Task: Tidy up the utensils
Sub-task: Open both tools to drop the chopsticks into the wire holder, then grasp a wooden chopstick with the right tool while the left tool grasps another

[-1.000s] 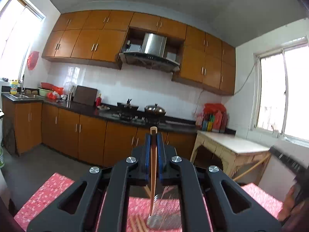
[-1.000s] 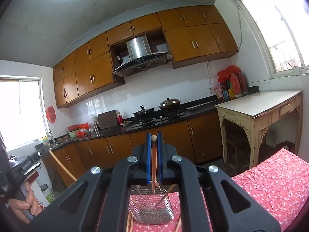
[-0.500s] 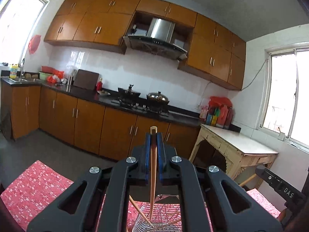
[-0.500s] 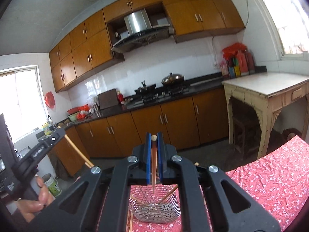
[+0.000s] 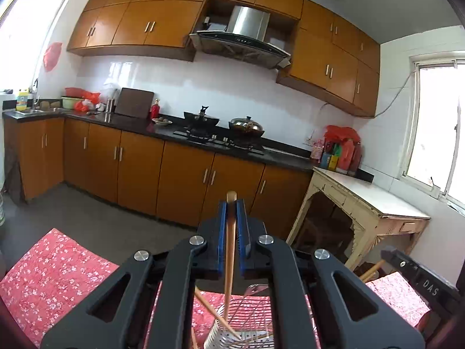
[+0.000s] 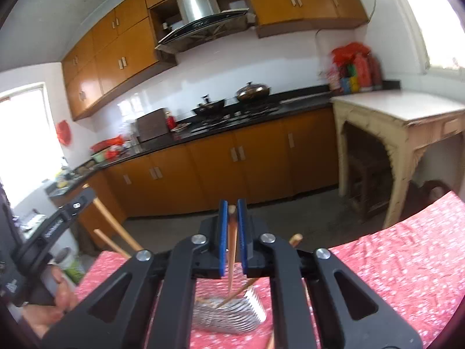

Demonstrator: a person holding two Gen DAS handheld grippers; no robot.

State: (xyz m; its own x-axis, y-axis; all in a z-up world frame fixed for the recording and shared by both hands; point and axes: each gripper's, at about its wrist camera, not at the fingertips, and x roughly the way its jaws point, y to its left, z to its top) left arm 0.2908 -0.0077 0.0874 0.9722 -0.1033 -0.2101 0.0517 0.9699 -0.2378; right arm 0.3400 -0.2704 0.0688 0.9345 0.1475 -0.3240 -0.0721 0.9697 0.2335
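A wire utensil basket [image 5: 244,328] stands on the desk [image 5: 49,276], which is covered with a red flowered cloth, close to the desk's far edge. In the left wrist view a few wooden chopsticks [image 5: 216,312] lean inside the basket, one slanting up over its left rim. In the right wrist view the same basket [image 6: 229,312] is blurred, with a stick lying across its mouth.

The left tongs [image 5: 231,226] are together, clamped on a pale wooden chopstick [image 5: 230,250] that runs between the blue pads and hangs down with its lower end inside the basket.

The right tongs [image 6: 232,232] have just been parting: the blue pads stand slightly apart with a darker wooden chopstick [image 6: 231,250] between them, narrow gaps showing on both sides, its lower tip down at the mouth of the basket. Whether the pads touch it cannot be told for certain.

At the left edge of the right wrist view a hand [image 6: 56,299] grips the other tool's black handle, with sticks jutting up beside it.
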